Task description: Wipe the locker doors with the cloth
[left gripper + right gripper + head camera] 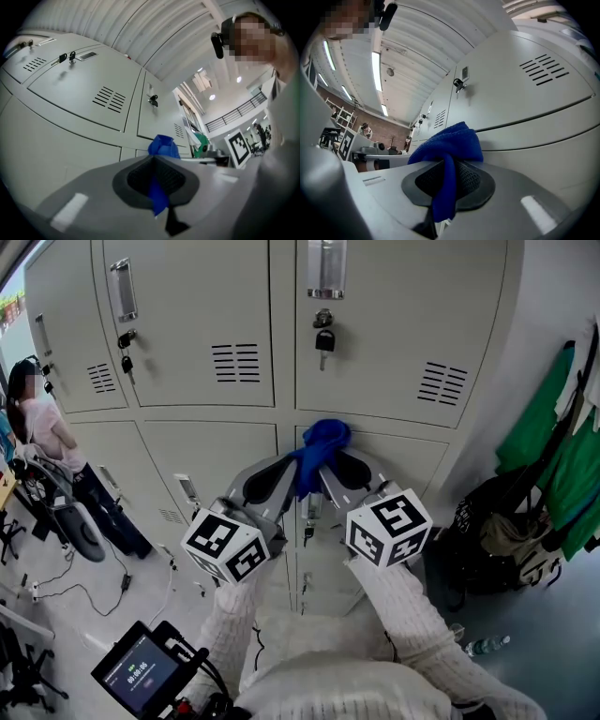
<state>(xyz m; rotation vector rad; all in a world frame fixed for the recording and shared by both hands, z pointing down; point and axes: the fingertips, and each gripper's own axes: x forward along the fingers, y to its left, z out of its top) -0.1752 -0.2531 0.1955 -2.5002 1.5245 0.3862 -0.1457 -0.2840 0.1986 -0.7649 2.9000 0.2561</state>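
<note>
In the head view, the left gripper [287, 482] and the right gripper [332, 474] sit side by side in the middle. Their tips point to 12 o'clock, and both pinch one blue cloth [321, 444]. The cloth bunches up above the tips, in front of the gap between two lower locker doors [211, 451]. I cannot tell if it touches the metal. Only this view shows both marker cubes together. The left cube [225, 545] is at 7 o'clock from the cloth and the right cube [388, 526] is at 5 o'clock, with white fuzzy sleeves [412, 615] behind them. Only this view shows a padlock [324, 339] at 12 o'clock on an upper door and a person [42, 427] at 9 o'clock. It also shows green clothes [553, 456] hanging at 3 o'clock and a small screen [141, 673] at 7 o'clock. The left gripper view shows its jaws shut tight on a thin strip of the cloth, with the lump poking out at 12 o'clock. It also shows round ceiling lights [212, 97] at 2 o'clock. The right gripper view shows its jaws closed on a fatter fold that lies over the tips and hangs down to 6 o'clock. Only this view shows a brick wall [391, 127] at 9 o'clock and long lights [376, 65] at 10 o'clock.
</note>
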